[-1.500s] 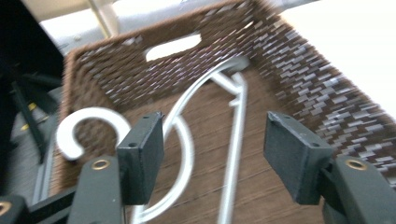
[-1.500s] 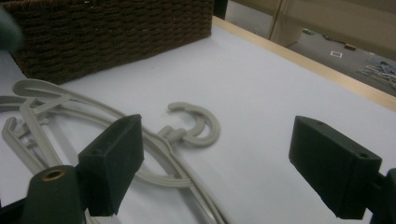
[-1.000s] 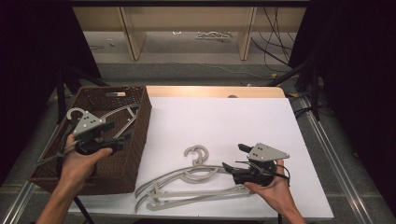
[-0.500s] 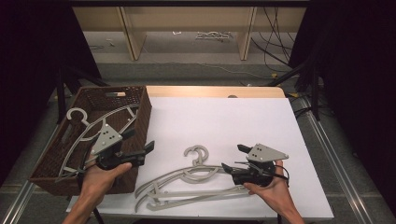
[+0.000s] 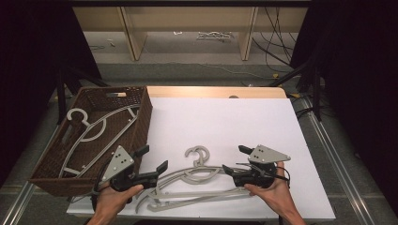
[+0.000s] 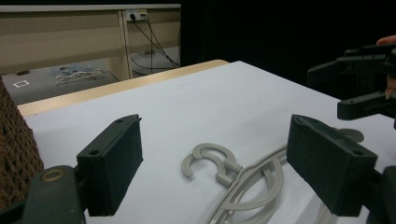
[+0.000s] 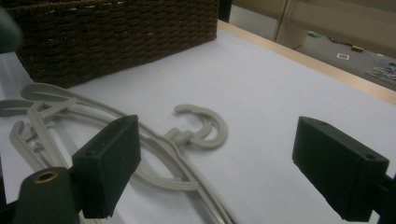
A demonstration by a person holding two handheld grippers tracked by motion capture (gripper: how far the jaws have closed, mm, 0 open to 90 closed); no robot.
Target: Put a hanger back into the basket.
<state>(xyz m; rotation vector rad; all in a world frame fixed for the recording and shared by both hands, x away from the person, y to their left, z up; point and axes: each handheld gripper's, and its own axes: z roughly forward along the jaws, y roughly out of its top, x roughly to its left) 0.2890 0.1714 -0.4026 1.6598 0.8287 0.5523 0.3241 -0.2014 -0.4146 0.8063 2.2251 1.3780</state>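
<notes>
- A white-topped desk point(image 5: 244, 122) seen from above, with a dark brown wicker basket point(image 5: 141, 126) at its left edge; everything below is placed relative to that basket.
- Inside the basket lies one grey plastic coat hanger point(image 5: 89, 133), its hook toward the basket's far left corner.
- Just right of the basket, on the near part of the desk, lie more grey coat hangers point(image 5: 197, 180) in a loose overlapping pile, flat on the white surface, one hook pointing away from the person. How many are in the pile I cannot tell.
- The left gripper point(image 5: 156, 165) is held in the person's left hand point(image 5: 110, 201) at the basket's near right corner, above the desk, pointing right toward the left end of the pile.
- Its jaws have just been opening and now stand wide apart with nothing between them; in the left gripper view the hanger hook point(image 6: 210, 161) lies on the desk beyond the jaws, untouched.
- The right gripper point(image 5: 233, 159) is held in the person's right hand point(image 5: 272, 192), well to the right of the basket, at the right end of the pile, pointing left toward the basket.
- Its jaws also stand wide apart and grip nothing; in the right gripper view the hangers lie on the desk between and beyond the jaws, with the basket's woven wall point(image 7: 116, 37) behind them.
</notes>
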